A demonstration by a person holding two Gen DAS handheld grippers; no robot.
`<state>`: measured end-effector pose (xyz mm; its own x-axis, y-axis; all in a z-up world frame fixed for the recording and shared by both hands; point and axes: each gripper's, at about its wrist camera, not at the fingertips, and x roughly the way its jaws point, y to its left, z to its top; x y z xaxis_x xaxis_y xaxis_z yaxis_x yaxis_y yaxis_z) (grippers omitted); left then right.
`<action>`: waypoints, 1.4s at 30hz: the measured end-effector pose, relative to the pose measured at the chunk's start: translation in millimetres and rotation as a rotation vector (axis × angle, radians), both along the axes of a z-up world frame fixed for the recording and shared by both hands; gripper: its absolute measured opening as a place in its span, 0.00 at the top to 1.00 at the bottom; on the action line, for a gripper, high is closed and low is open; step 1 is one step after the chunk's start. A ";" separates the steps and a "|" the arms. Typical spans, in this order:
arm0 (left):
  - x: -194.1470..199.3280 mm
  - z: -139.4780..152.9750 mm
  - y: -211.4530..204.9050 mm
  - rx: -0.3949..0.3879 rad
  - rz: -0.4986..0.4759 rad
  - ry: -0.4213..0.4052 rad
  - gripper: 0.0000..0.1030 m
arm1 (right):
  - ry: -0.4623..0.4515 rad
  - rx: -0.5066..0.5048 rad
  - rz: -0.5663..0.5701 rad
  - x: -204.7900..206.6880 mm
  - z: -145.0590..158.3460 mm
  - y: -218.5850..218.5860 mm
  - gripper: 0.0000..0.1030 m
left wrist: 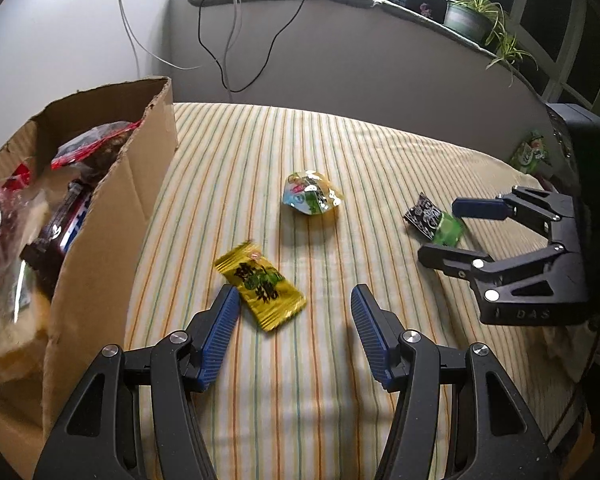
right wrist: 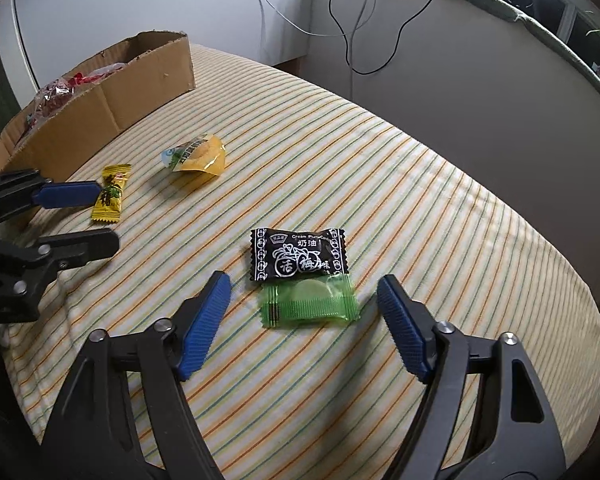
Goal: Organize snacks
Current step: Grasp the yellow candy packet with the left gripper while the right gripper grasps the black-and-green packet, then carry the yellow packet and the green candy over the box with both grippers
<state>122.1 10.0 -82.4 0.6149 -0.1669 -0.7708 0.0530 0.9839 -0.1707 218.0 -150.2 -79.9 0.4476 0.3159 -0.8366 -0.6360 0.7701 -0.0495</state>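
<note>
The left gripper (left wrist: 292, 312) hovers with its jaws apart, the yellow candy (left wrist: 259, 290) lying just ahead beside its left finger; further ahead sits a jelly cup (left wrist: 311, 194), and to its left the cardboard box (left wrist: 112, 216) already holds snacks. The right gripper (right wrist: 304, 300), also spread wide, brackets a green candy (right wrist: 309, 300) touching a black one (right wrist: 298, 254) reading "Cream Plum". This looks like the pick-up step: each claw must drop and close before carrying to the box.
</note>
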 end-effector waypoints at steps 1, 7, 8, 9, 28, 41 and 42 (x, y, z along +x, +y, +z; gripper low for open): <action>1.7 -0.5 1.1 0.002 -0.002 0.002 0.44 | 0.006 0.006 0.003 0.8 -0.1 -0.3 0.28; 7.2 -0.9 -3.5 0.059 -0.026 -0.002 0.58 | 0.015 0.029 0.013 0.6 0.5 -3.6 0.39; 6.5 -0.5 -3.5 0.067 -0.028 -0.006 0.60 | 0.016 0.030 0.013 0.6 0.4 -3.9 0.41; 6.3 -0.2 -3.4 0.067 -0.030 -0.008 0.65 | 0.016 0.031 0.014 0.3 0.6 -4.2 0.46; -0.5 3.6 -8.6 0.044 -0.064 -0.033 0.78 | 0.019 0.045 -0.022 -14.3 10.4 -19.3 0.86; -18.5 24.4 -5.9 0.003 -0.067 -0.092 0.78 | -0.006 0.056 -0.055 -33.1 27.0 -26.3 0.94; -20.2 27.4 -5.7 0.001 -0.065 -0.100 0.78 | -0.011 0.059 -0.055 -34.7 29.8 -26.7 0.94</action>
